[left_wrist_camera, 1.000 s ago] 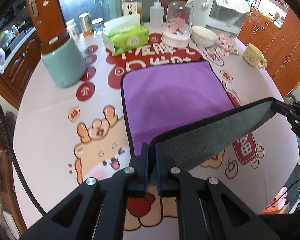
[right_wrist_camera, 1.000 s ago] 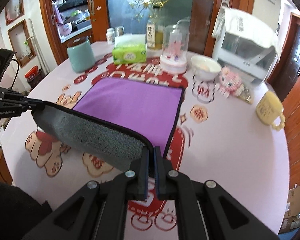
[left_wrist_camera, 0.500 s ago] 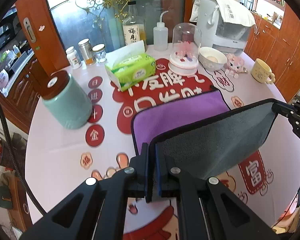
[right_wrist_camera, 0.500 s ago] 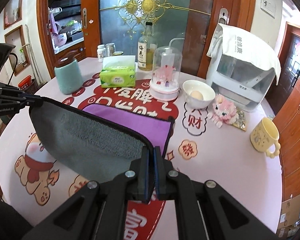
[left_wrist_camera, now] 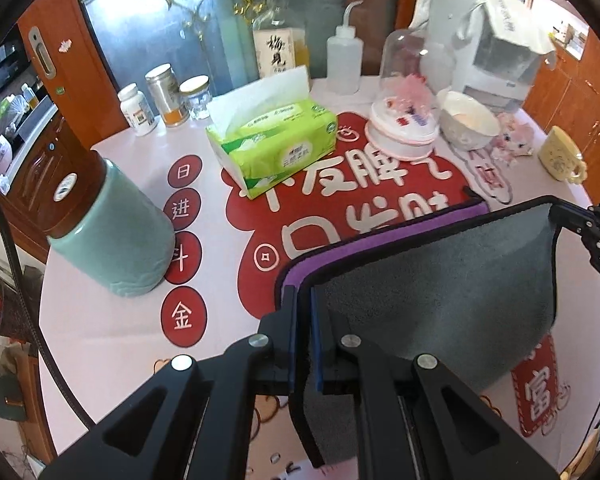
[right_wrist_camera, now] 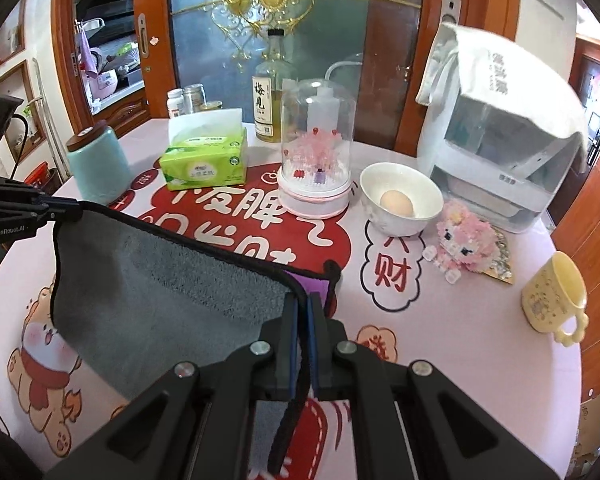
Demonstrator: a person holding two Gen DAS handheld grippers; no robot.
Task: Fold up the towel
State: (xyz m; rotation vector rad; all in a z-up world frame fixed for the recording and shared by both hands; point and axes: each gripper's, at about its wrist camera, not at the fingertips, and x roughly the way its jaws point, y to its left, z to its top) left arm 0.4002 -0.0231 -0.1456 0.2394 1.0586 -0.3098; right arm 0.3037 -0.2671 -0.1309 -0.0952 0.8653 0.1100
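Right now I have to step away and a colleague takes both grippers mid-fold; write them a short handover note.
Left gripper: shut on one near corner of the towel.
Right gripper: shut on the other near corner.
Towel: the near edge is lifted and stretched between both grippers, grey side facing them, carried over the purple part, whose far edge lies on the table.
Done: corners gripped, the half-fold mostly carried over.
Left: lower the held edge onto the far edge, line up the corners, release, then make any further folds. The tissue pack and bowl stand just beyond.
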